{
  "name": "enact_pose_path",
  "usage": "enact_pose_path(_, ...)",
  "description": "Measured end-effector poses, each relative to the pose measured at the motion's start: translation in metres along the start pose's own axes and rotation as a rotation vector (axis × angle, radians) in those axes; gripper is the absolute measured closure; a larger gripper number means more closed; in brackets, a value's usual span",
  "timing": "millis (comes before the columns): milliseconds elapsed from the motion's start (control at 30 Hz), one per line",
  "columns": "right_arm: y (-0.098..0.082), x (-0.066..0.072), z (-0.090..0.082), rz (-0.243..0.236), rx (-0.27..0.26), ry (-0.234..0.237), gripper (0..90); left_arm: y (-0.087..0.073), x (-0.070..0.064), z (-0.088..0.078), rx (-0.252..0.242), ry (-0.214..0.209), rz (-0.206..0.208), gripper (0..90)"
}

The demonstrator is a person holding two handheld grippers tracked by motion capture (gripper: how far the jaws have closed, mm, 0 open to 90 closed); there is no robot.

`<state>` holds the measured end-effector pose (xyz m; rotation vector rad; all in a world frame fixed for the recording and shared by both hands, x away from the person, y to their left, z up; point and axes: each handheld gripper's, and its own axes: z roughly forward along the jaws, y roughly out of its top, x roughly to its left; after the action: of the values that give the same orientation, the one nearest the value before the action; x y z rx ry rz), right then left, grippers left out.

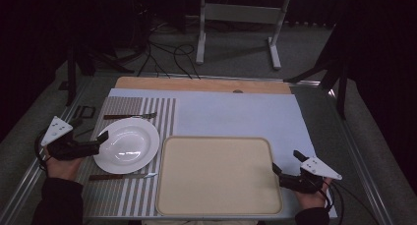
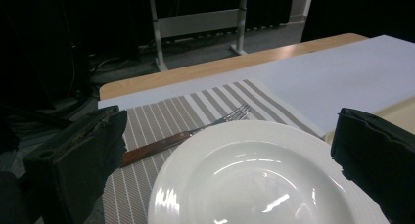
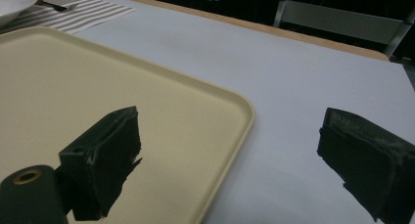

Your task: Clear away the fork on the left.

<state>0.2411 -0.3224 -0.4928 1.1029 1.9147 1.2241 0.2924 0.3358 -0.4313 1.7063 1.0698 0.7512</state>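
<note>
White plate (image 1: pixel 127 145) lying flat on striped placemat (image 1: pixel 123 107), directly ahead of left gripper (image 2: pixel 230 160), near rim between its spread jaws. Jaws parted wide, holding nothing; not yet closed on rim. Judged glazed ceramic: stiff, fairly heavy, slick, liable to chip if dropped. Best purchase judged at broad flat rim nearest the jaws, one jaw above and one below. Round, so no long axis; bowl facing up. Fork (image 2: pixel 195 133) beyond plate, long axis crosswise to the jaws, tines toward their right. Knife (image 1: pixel 123 176) on near side of plate, lying parallel to fork. Right gripper (image 3: pixel 235 160) likewise open and empty, straddling right-hand edge of bare beige tray (image 1: pixel 219 178), one jaw over tray, other over pale blue sheet (image 1: pixel 236 114).
</note>
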Motion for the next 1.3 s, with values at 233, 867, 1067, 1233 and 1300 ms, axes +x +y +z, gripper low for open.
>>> enact_pose_path(233,0.0,0.0,0.0,0.0,0.003,0.0,8.4,0.004,0.007,0.005,0.001,0.006,-0.009,0.0)
enact_pose_path(867,-0.001,0.0,0.001,0.0,0.007,0.003,8.4,0.017,0.02,0.02,0.03,0.03,-0.005,0.0)
enact_pose_path(1067,-0.001,0.0,0.001,0.0,0.007,0.005,8.4,0.02,0.023,0.026,0.051,0.03,0.008,0.0)
enact_pose_path(1233,-0.001,0.0,0.001,-0.002,0.007,0.006,8.4,0.022,0.024,0.031,0.07,0.031,0.021,0.0)
enact_pose_path(1300,-0.001,0.0,0.001,0.0,0.006,0.006,8.4,0.023,0.025,0.033,0.077,0.031,0.023,0.0)
